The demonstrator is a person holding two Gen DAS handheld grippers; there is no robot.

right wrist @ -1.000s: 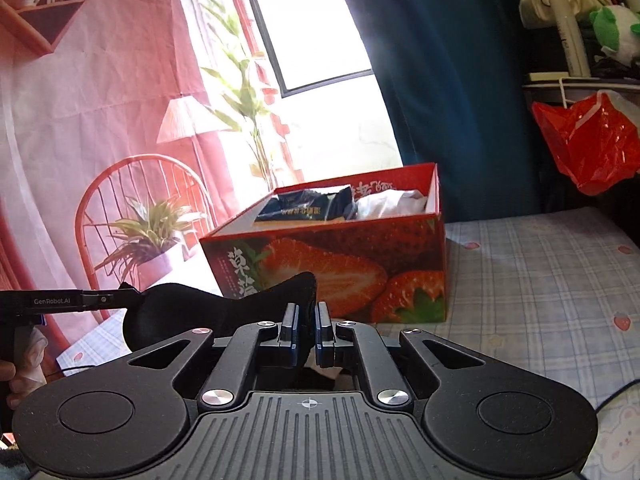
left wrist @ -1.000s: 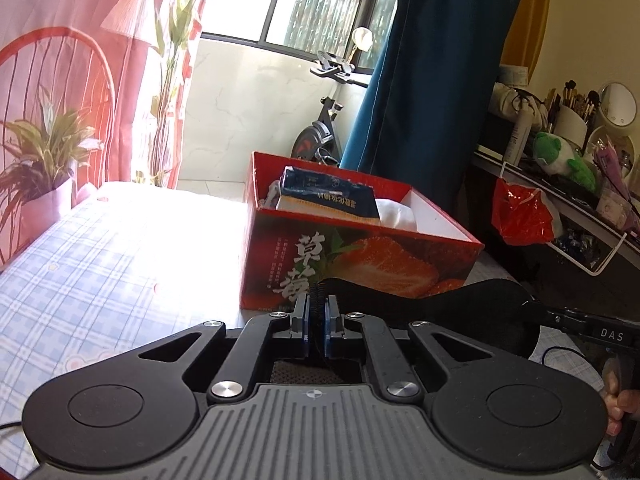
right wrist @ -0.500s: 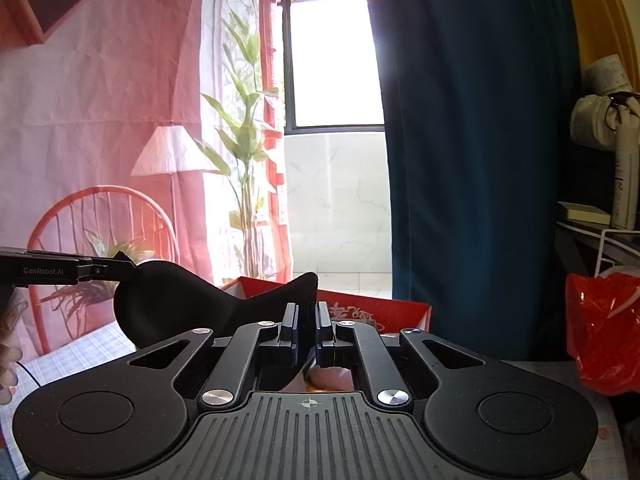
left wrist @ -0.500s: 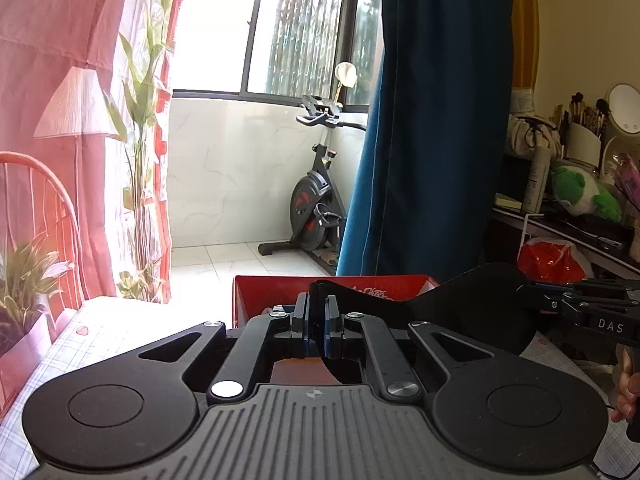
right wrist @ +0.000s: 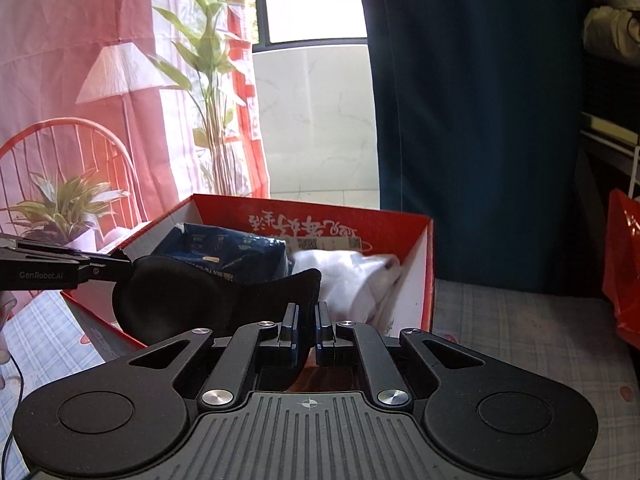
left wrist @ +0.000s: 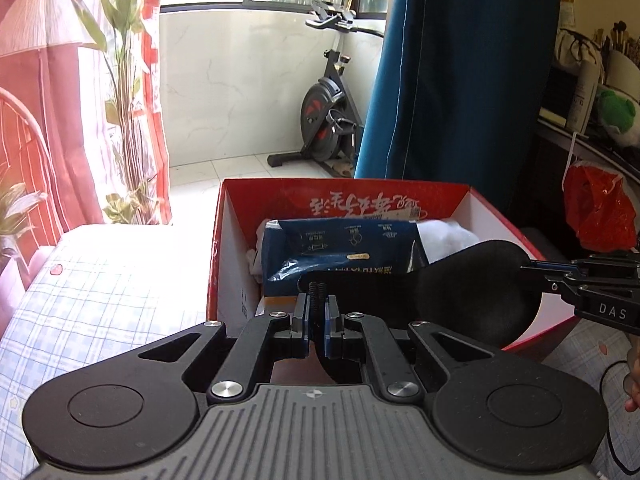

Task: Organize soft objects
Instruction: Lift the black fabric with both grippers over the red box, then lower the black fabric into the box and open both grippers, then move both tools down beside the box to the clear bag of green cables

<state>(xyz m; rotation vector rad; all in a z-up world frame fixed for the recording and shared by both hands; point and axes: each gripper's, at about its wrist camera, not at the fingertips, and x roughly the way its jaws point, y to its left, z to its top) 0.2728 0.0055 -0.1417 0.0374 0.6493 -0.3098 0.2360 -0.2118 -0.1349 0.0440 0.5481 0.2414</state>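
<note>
A black padded eye mask (left wrist: 472, 292) hangs stretched between my two grippers, above the near edge of a red strawberry box (left wrist: 344, 196). My left gripper (left wrist: 316, 314) is shut on one end of the mask. My right gripper (right wrist: 306, 318) is shut on the other end; the mask (right wrist: 180, 300) spreads to its left. The right gripper also shows in the left wrist view (left wrist: 532, 267), and the left gripper in the right wrist view (right wrist: 124, 264). In the box lie a blue packet (left wrist: 344, 248) and white cloth (right wrist: 352, 280).
The box (right wrist: 424, 264) stands on a bed with a blue checked sheet (left wrist: 100, 304). A red plastic bag (left wrist: 600, 216) hangs at the right below a cluttered shelf. A potted plant (right wrist: 64, 208) and a red chair stand at the left.
Both grippers have tilted down and come over the box with the mask still held between them. The inside of the box now shows.
</note>
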